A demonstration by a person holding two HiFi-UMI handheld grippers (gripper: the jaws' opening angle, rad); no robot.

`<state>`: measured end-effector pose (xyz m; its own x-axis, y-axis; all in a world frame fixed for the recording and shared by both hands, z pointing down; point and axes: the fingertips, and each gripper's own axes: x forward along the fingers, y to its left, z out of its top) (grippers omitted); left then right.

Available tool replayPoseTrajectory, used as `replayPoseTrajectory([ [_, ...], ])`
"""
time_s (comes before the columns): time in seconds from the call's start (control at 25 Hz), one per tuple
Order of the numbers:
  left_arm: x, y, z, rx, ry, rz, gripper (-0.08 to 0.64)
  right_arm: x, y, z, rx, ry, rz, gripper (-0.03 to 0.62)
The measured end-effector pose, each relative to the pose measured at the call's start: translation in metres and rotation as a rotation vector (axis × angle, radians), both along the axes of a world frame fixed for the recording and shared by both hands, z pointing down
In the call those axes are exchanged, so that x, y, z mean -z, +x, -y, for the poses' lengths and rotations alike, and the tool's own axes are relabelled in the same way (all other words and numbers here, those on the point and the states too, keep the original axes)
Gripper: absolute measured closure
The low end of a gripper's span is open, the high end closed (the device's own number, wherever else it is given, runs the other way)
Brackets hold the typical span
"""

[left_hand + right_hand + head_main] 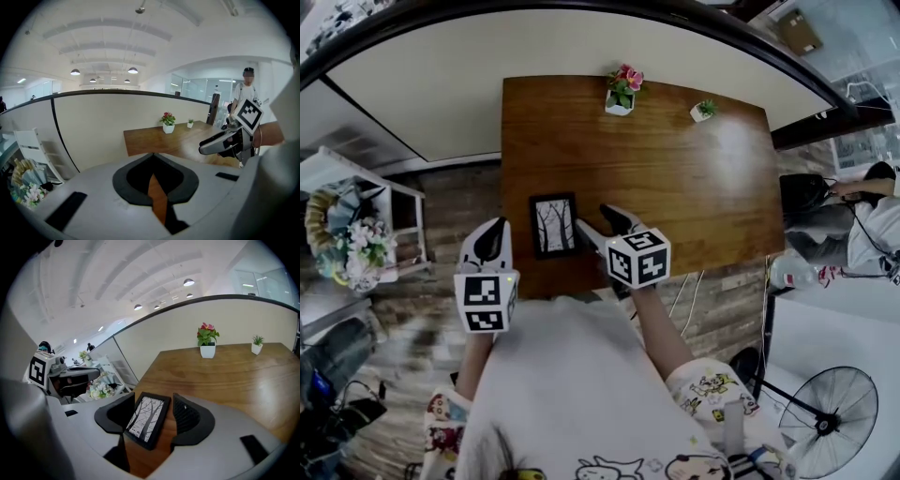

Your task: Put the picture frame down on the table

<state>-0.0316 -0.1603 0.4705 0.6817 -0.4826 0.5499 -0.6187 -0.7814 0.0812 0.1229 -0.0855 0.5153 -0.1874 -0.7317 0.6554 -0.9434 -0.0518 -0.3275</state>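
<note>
I see the picture frame lying on the table near its front edge, toward the left corner. My right gripper sits just right of it, and my left gripper hangs left of the table's edge. At the far edge stand a flower pot and, right of it, a small plant.

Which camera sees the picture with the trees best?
The right gripper view: the picture frame lies close up between the jaws of the open right tool, its printed trees clear. The head view shows it small, flat on the table. The left gripper view doesn't show it.
</note>
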Motion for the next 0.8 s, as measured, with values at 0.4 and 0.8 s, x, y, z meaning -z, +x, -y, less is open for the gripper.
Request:
replayPoseTrajectory([
  [0.4, 0.026, 0.003, -0.004, 0.015, 0.057, -0.025, 0.557, 0.052, 0.005, 0.0, 0.041, 0.146, -0.072, 0.361],
  [0.8, 0.046, 0.003, -0.001, 0.034, 0.082, -0.054, 0.557, 0.092, 0.013, -0.003, 0.05, 0.278, -0.153, 0.461],
])
